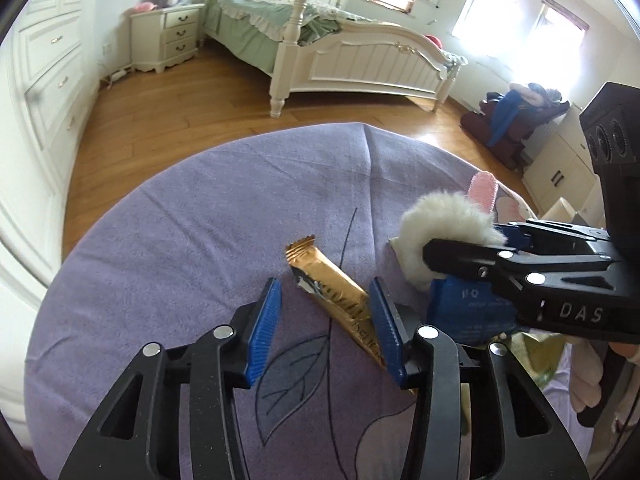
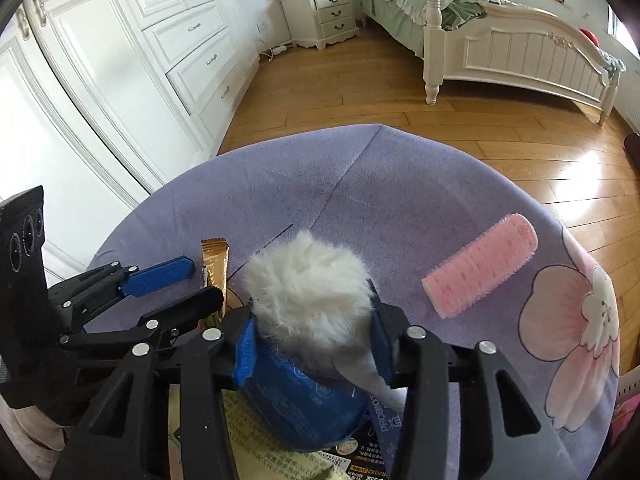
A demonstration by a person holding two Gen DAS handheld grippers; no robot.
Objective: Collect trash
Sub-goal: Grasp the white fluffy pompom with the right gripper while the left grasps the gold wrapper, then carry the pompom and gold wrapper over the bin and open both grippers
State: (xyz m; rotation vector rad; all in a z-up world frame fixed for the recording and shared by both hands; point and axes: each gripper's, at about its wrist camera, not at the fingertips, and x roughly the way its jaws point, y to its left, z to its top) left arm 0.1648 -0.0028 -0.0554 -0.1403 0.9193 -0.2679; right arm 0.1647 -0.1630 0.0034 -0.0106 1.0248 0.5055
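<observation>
With the left tool (image 1: 326,316) parted astride the torn gold foil snack wrapper (image 1: 332,292), whose tail runs toward six o'clock on the lilac-clothed worktop (image 1: 180,220), we should close squarely across its middle, while the right tool (image 2: 314,344) clamps the white fluffy pompom (image 2: 308,280).

Gold snack wrapper (image 1: 336,300), torn open, lying flat and slanted on the purple-covered counter (image 1: 180,220), white fluffy ball (image 2: 308,292) beside it, atop a blue packet (image 2: 296,400), pink ridged roller (image 2: 480,264) well apart

The right gripper (image 1: 440,264) carries white letters "DAS" on its body. A dark packet (image 2: 384,420) shows "PROBIOT", partly hidden.
</observation>
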